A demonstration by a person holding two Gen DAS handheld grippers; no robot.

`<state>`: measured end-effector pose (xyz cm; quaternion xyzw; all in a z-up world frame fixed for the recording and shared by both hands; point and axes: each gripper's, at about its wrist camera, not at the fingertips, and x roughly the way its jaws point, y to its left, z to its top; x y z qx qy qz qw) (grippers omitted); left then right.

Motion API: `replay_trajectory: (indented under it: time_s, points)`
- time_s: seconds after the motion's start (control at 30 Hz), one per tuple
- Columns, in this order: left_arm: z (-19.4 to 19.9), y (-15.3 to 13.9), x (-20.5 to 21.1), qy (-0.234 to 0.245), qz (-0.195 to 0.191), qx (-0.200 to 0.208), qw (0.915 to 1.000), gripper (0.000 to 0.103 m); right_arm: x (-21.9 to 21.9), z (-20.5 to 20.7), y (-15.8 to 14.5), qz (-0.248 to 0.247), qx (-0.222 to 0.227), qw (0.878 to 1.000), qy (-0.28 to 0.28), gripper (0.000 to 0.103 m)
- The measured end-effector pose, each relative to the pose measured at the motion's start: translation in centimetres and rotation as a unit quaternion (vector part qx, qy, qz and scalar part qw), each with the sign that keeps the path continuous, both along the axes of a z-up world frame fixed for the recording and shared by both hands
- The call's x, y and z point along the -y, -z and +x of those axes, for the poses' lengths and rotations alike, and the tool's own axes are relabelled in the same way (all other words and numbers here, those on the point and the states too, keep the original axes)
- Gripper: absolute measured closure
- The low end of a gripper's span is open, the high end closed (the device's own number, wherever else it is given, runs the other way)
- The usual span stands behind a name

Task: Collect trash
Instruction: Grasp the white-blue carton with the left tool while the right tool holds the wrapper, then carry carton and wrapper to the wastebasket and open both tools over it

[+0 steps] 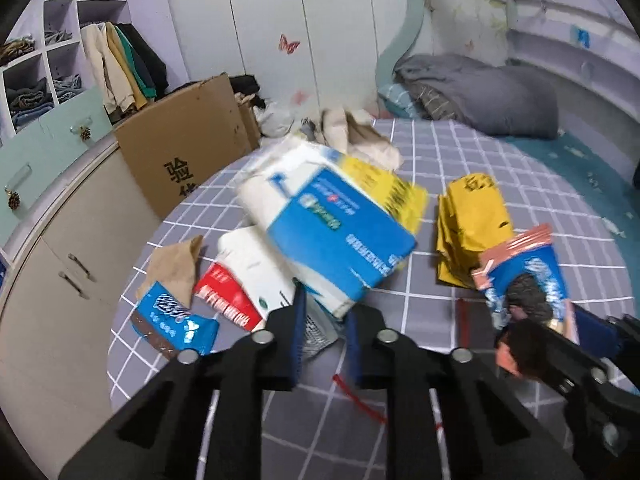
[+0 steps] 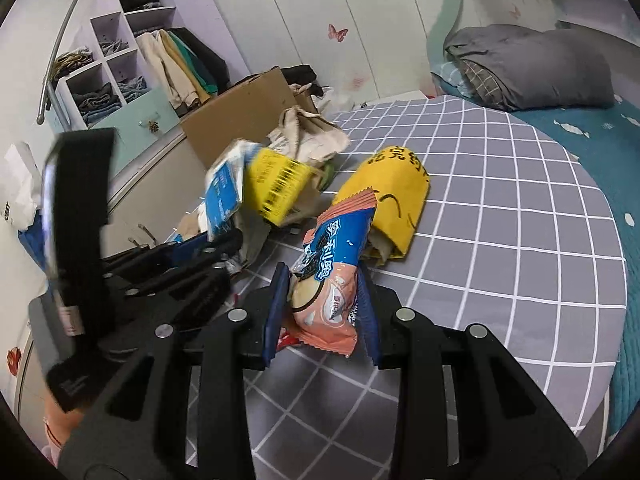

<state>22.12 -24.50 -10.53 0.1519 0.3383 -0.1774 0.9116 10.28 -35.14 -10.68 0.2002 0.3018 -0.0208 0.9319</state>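
Observation:
My left gripper (image 1: 322,320) is shut on a large blue, white and yellow plastic package (image 1: 332,216) and holds it above the grey checked bed cover (image 1: 500,168); the package is blurred. It also shows in the right wrist view (image 2: 256,188). My right gripper (image 2: 324,308) is shut on a blue and pink cookie wrapper (image 2: 332,276), seen in the left wrist view (image 1: 524,276) too. A yellow wrapper (image 2: 392,196) lies just beyond it. A red and white packet (image 1: 240,280), a small blue wrapper (image 1: 172,316) and brown paper (image 1: 176,268) lie at left.
An open cardboard box (image 1: 188,144) stands beyond the bed's left edge, next to cupboards (image 1: 60,240) and shelves with clothes. A cloth bag (image 2: 308,132) lies near the box. A grey pillow (image 2: 532,68) lies at the far right.

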Motion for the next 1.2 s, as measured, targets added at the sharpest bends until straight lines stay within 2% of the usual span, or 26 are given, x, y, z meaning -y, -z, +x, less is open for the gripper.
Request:
replay_trajectory:
  time_s: [0.17, 0.37, 0.5, 0.7, 0.87, 1.0, 1.07, 1.2]
  points:
    - [-1.8, -2.6, -4.3, -0.003, -0.040, 0.026, 0.9989, 0.099, -1.8, 0.1, -1.1, -0.013, 0.008, 1.000, -0.016, 0.070]
    - [-2.3, -4.1, -8.9, -0.011, -0.096, 0.018, 0.9951, 0.100, -4.4, 0.9, -2.1, -0.020, 0.013, 0.999, -0.036, 0.070]
    - [-2.5, -4.4, -12.2, -0.005, -0.169, -0.004, 0.9855, 0.100, -6.2, 1.1, -2.7, -0.026, 0.015, 0.998, -0.049, 0.070]
    - [-3.7, -5.6, -15.3, 0.005, -0.228, 0.004, 0.9735, 0.100, -8.5, 1.4, -3.7, -0.035, 0.019, 0.997, -0.068, 0.070]
    - [-4.4, -6.6, -19.4, 0.010, -0.284, -0.002, 0.9588, 0.100, -11.4, 2.2, -4.8, -0.036, 0.028, 0.994, -0.095, 0.070]
    - [-5.0, -6.5, -24.3, -0.014, -0.317, 0.002, 0.9483, 0.100, -14.8, 3.3, -5.1, -0.028, 0.030, 0.990, -0.132, 0.070]
    - [-5.2, -6.4, -26.5, -0.030, -0.321, 0.007, 0.9467, 0.100, -17.2, 4.1, -5.1, -0.028, 0.028, 0.987, -0.156, 0.070]
    - [-5.6, -4.8, -31.6, -0.091, -0.319, 0.017, 0.9433, 0.100, -22.1, 5.7, -4.4, -0.027, 0.019, 0.978, -0.206, 0.070]
